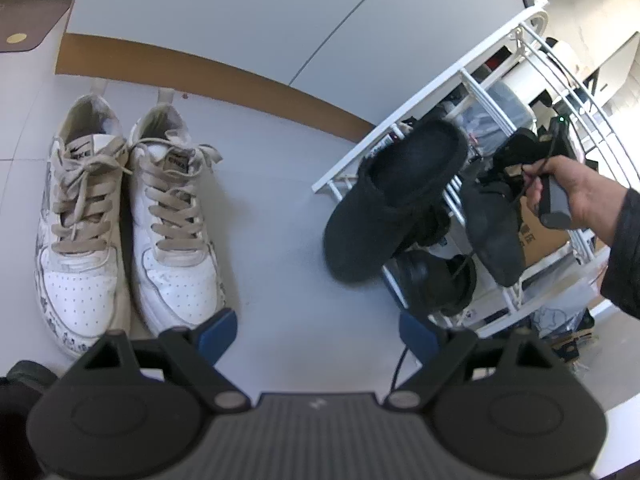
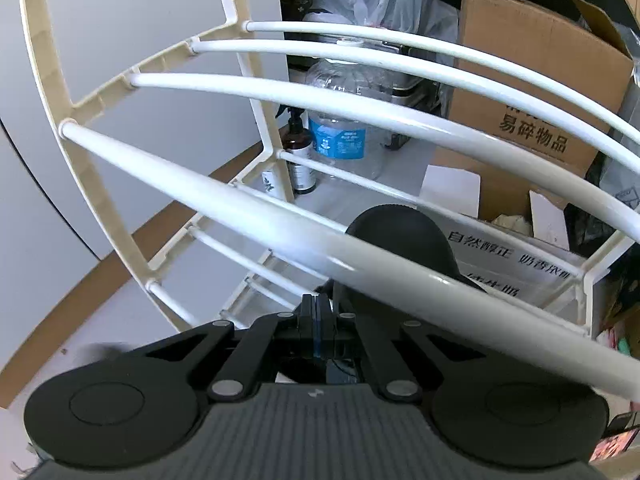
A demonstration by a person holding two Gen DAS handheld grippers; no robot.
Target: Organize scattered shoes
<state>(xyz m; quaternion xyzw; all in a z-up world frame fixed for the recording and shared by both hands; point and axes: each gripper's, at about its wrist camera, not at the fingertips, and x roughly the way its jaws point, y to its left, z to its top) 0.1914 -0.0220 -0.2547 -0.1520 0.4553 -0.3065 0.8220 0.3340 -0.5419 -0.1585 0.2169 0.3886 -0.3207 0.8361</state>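
A pair of white sneakers [image 1: 132, 220] with beige laces stands side by side on the pale floor at the left. My left gripper [image 1: 318, 334] hangs open above the bare floor to the right of them, holding nothing. A black slipper [image 1: 396, 196] leans over the front rail of the white shoe rack [image 1: 400, 120]. A second black slipper [image 1: 496, 224] hangs at the rack to its right, and my right gripper [image 2: 316, 320] is shut on its edge. Its rounded toe [image 2: 400, 236] shows beneath a rack bar [image 2: 240, 208]. Another black shoe [image 1: 436, 280] lies on a lower shelf.
A person's hand [image 1: 576, 196] holds the right gripper. Behind the rack stand cardboard boxes [image 2: 532, 80], a large water bottle [image 2: 340, 120], a brown spray bottle [image 2: 298, 152] and plastic bags. A grey wall with a brown baseboard [image 1: 200, 72] runs behind the sneakers.
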